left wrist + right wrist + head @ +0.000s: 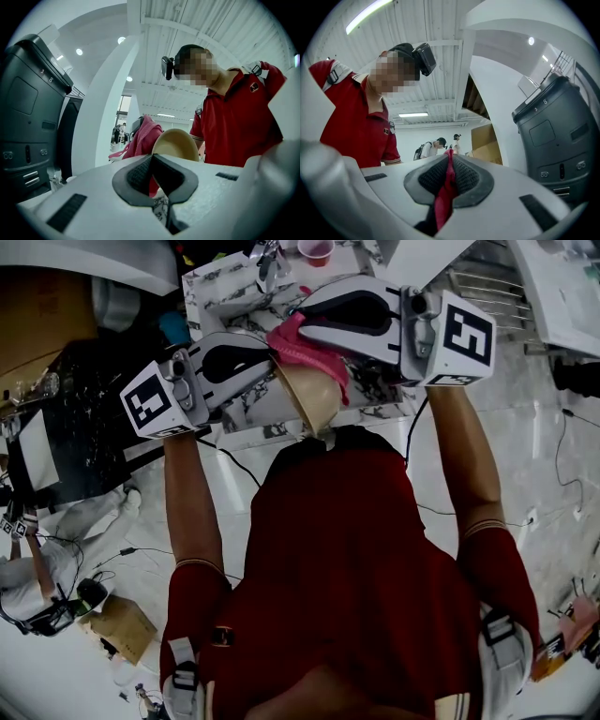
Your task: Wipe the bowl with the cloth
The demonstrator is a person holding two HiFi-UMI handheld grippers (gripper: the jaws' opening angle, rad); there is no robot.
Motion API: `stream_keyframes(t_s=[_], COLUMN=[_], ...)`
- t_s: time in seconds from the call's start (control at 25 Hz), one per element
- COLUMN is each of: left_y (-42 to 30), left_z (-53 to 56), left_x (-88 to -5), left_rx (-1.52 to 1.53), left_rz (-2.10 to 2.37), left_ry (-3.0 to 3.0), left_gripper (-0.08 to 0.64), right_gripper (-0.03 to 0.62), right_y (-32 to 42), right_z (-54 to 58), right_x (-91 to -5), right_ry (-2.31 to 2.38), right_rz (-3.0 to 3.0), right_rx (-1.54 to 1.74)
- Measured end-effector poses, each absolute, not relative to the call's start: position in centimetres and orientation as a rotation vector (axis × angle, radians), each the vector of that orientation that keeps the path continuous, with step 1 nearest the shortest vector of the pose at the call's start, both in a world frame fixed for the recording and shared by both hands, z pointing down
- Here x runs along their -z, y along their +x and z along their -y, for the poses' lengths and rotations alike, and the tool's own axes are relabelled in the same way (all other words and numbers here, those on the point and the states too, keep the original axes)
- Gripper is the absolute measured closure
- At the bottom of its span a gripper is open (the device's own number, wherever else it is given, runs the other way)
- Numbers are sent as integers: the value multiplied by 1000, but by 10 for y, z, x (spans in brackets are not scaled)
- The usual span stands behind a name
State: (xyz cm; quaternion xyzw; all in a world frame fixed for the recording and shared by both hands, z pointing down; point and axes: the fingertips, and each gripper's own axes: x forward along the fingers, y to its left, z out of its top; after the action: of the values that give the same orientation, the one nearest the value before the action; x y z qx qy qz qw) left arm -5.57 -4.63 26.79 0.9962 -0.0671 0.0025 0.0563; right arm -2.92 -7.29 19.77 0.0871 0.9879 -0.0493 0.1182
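While your left gripper (152, 159) is clenched on the rim of the bowl (180, 143), your right gripper (449, 157) is clamped on the cloth (445, 197), with a red fold pinched between its pads. In the head view the left gripper (272, 367) comes in from 9 o'clock of the bowl (314, 395) and the right gripper (302, 320) sits at its 12 o'clock. You hold the bowl in the air in front of your chest, tipped on its side, off the table (234, 292) beyond it. The cloth (314, 351) is bunched over the bowl's upper edge and touches it. From the left gripper view the cloth (143, 138) lies against the bowl at its 9 o'clock.

I judge the wipe to be under way: both things are gripped and the cloth is on the bowl. How much of the surface you have covered the pictures do not show. Working the cloth round the rest of the rim and hollow, then setting both down, looks to be left.

Count: two grippers, one bowl, one cloth, and one pink cup (316, 249) at 12 o'clock on the table.
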Motion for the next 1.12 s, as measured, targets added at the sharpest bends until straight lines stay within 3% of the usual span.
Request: stream_keyframes(t_s=[1.12], left_y=[-65], left_z=[54], left_x=[-228], left_rx=[291], left_rz=[206], left_ry=[3037], left_gripper=[549], right_gripper=[569], right_y=[-32], right_z=[89], right_x=[-244], right_ry=[206], right_rz=[-2754], right_rx=[493])
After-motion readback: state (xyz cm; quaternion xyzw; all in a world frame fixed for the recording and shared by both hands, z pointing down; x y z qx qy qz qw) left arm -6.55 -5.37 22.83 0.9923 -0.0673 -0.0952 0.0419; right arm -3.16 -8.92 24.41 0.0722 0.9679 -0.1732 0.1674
